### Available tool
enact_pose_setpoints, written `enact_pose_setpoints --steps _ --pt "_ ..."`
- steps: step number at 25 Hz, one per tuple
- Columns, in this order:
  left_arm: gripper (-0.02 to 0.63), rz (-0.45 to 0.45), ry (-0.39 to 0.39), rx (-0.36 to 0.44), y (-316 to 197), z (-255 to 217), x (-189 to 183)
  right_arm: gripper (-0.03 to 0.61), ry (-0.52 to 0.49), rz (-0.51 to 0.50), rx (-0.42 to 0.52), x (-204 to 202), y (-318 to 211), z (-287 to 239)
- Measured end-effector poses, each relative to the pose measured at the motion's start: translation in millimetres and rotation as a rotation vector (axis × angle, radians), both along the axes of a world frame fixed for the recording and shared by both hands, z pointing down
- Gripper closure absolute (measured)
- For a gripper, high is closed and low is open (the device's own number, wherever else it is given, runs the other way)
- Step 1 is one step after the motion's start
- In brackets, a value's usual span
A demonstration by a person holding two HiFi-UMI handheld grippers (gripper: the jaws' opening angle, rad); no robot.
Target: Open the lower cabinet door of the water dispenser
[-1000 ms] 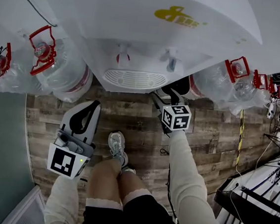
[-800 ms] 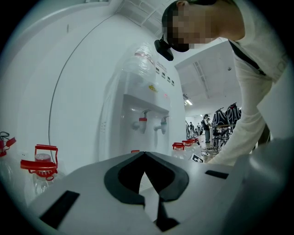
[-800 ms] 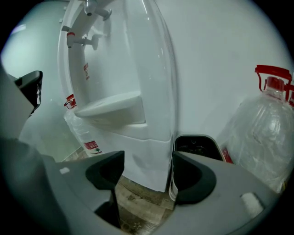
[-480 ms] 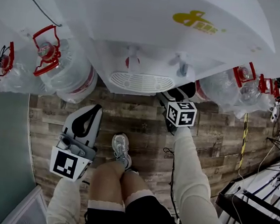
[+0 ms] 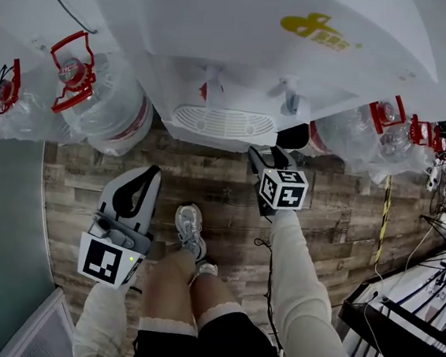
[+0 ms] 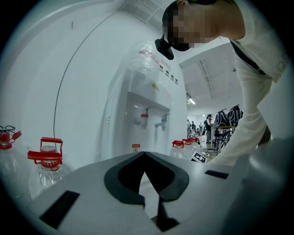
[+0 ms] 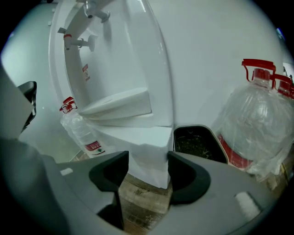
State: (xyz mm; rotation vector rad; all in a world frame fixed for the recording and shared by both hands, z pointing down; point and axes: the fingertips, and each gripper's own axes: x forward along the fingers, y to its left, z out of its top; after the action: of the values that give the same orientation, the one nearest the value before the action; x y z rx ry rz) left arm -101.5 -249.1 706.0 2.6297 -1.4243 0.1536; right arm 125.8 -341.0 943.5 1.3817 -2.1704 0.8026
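At the left of the head view, large clear water bottles (image 5: 103,110) with red caps stand on the wooden floor (image 5: 338,210). Near them, at lower left, the left gripper (image 6: 144,153) hangs idle, its jaws clenched tip to tip on nothing and well apart from the machine.

The white water dispenser (image 5: 252,50) fills the top centre, with 2 taps above a grilled drip tray. The lower cabinet door (image 7: 147,147) sits below that tray, at the centre of the right gripper view. It is a plain, glossy white panel with a square corner, ending just above the floor, and no handle or knob shows.

It is probably a stiff, light, hinged panel, smooth enough for the pads to slip on, and possibly held by a catch. The free vertical edge near the corner looks like the best place to grip, pulled outward evenly so the cabinet does not shift.

The right gripper (image 7: 147,167) is angled down under the tray. Its jaws have just been closing and stand wide apart, straddling that corner with a pad close beside each of its 2 faces. No firm clamp is visible.

More red-capped bottles (image 5: 354,132) stand at the right.
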Motion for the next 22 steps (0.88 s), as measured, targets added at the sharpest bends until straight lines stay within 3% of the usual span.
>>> enact_pose_setpoints --steps 10,19,22 --pt "0.612 -0.013 0.001 -0.033 24 -26 0 0.334 -0.006 -0.002 -0.055 -12 72 -3" --pt "0.612 0.011 0.026 -0.006 46 -52 5 0.337 -0.027 -0.036 -0.11 -35 122 -12" --pt "0.612 -0.01 0.02 -0.041 54 -54 2 0.342 -0.032 -0.058 -0.13 -45 138 -15"
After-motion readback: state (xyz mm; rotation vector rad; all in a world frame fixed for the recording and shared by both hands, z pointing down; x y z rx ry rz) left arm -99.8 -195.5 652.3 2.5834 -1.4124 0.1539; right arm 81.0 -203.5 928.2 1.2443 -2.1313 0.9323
